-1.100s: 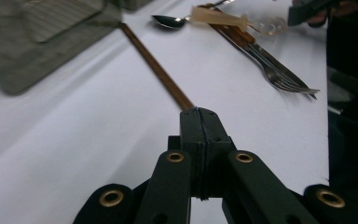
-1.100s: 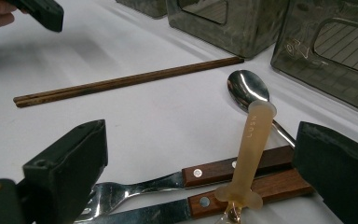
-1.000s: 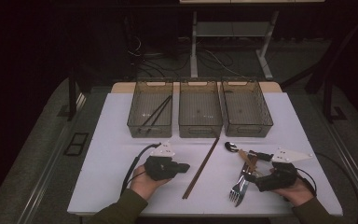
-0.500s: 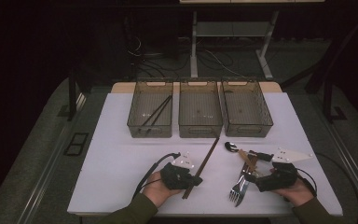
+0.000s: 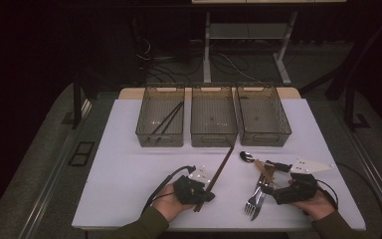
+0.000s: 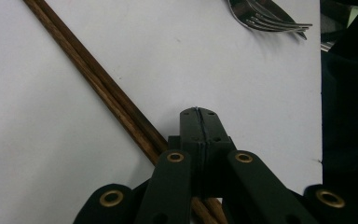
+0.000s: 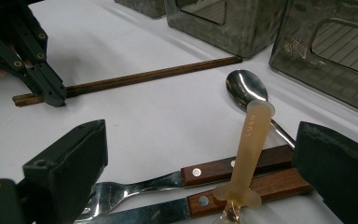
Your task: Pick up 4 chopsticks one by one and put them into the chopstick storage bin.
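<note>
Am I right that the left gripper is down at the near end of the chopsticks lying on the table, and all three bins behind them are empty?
Not quite. The left gripper is at the near end of the chopsticks, but the bins are not all empty: the high view shows the left bin already holding another pair of chopsticks. The middle bin and right bin look empty.

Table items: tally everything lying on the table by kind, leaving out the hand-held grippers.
Bins: 3
Chopstick pairs: 2
Metal spoon: 1
Wooden-handled cutlery pieces: 2
Pale plastic utensil: 1
Total: 9
</note>
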The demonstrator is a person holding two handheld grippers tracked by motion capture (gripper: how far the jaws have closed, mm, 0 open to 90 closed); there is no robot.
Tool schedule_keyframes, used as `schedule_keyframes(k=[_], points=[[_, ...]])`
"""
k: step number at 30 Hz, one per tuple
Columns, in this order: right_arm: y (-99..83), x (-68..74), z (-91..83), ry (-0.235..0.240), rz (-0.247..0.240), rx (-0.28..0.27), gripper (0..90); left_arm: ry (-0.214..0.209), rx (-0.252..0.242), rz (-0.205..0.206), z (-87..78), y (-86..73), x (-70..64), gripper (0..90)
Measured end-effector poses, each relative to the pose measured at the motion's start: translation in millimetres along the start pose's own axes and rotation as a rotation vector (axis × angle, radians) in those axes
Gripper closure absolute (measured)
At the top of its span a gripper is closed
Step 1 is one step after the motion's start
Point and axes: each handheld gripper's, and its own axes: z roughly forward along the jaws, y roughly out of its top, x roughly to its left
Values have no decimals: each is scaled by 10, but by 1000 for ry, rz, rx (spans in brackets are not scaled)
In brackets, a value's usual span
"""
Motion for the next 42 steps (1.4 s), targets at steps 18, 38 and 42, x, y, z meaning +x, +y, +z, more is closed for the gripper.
schedule_keyframes(k=[18, 38, 42], points=[[1, 1, -4, 1, 3, 0, 36, 79, 29, 1, -123, -4, 63, 897], [0, 2, -4, 2, 3, -1, 36, 137, 21, -50, -233, -54, 189, 898], [0, 2, -4, 2, 4, -1, 36, 144, 19, -60, -250, -64, 208, 898]])
